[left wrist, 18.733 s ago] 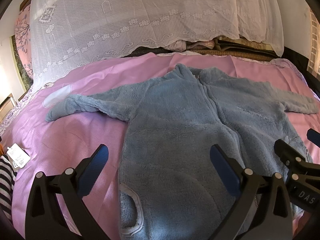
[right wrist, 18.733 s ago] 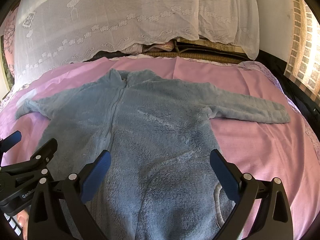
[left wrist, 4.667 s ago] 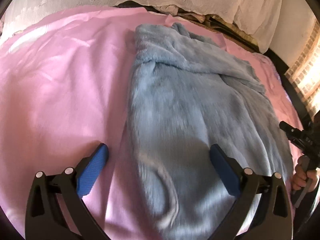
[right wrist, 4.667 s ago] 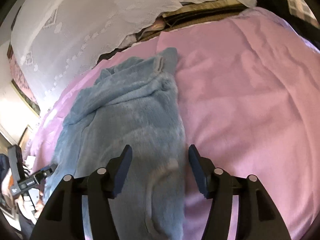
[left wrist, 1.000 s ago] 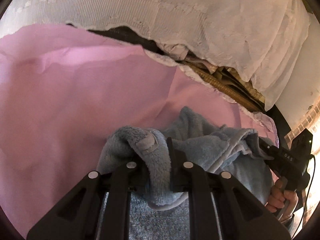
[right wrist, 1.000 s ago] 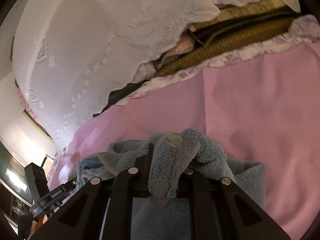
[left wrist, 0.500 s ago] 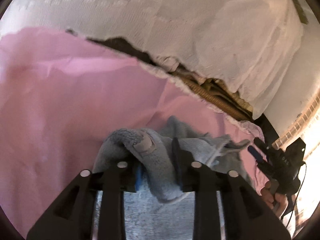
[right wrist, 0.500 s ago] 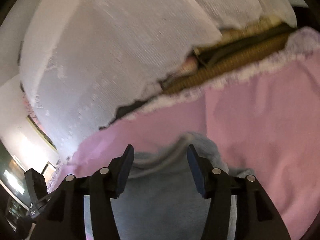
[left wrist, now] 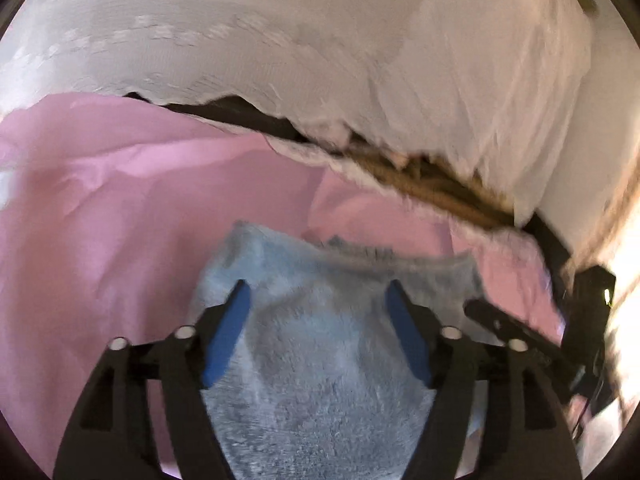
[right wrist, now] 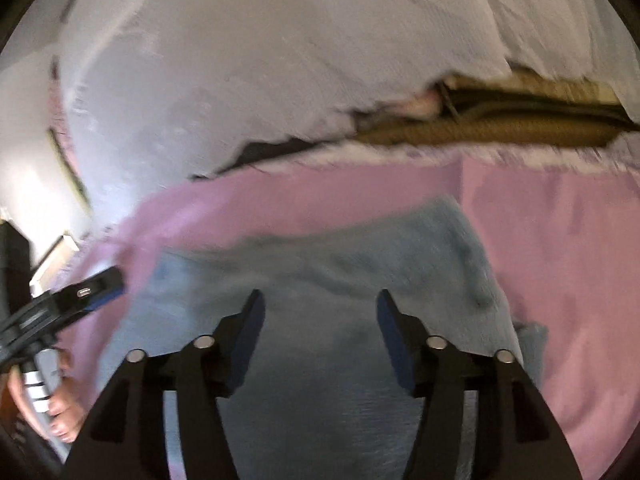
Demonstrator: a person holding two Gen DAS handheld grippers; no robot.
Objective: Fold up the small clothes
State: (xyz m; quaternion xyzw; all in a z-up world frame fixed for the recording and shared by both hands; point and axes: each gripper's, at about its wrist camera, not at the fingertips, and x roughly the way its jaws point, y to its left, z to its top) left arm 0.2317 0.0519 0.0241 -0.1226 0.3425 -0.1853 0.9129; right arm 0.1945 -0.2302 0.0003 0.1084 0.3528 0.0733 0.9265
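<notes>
The blue fleece baby suit (left wrist: pixel 320 344) lies folded on the pink bed sheet (left wrist: pixel 120 220). My left gripper (left wrist: pixel 318 300) hovers over the fold's far edge, jaws opening, blue pads clear of the fleece. In the right wrist view the same fleece suit (right wrist: pixel 320 272) lies flat under my right gripper (right wrist: pixel 318 300), whose jaws are also opening, nothing pinched between them. The right gripper's body (left wrist: pixel 532 344) shows at the left view's right side. The left gripper's tip (right wrist: pixel 84 292) and the hand holding it (right wrist: pixel 60 404) show at the right view's left edge.
A white lace cover (left wrist: pixel 320 40) drapes over stacked bedding at the head of the bed, with brown woven bedding (right wrist: pixel 480 128) showing beneath it. Pink sheet (right wrist: pixel 560 260) stretches to the right of the suit. A wall and frame stand at the left.
Both grippers have let go of the fleece cuffs they held a second ago and their jaws have spread. The folded-over part now lies flat on the suit; both hands have drawn back slightly.
</notes>
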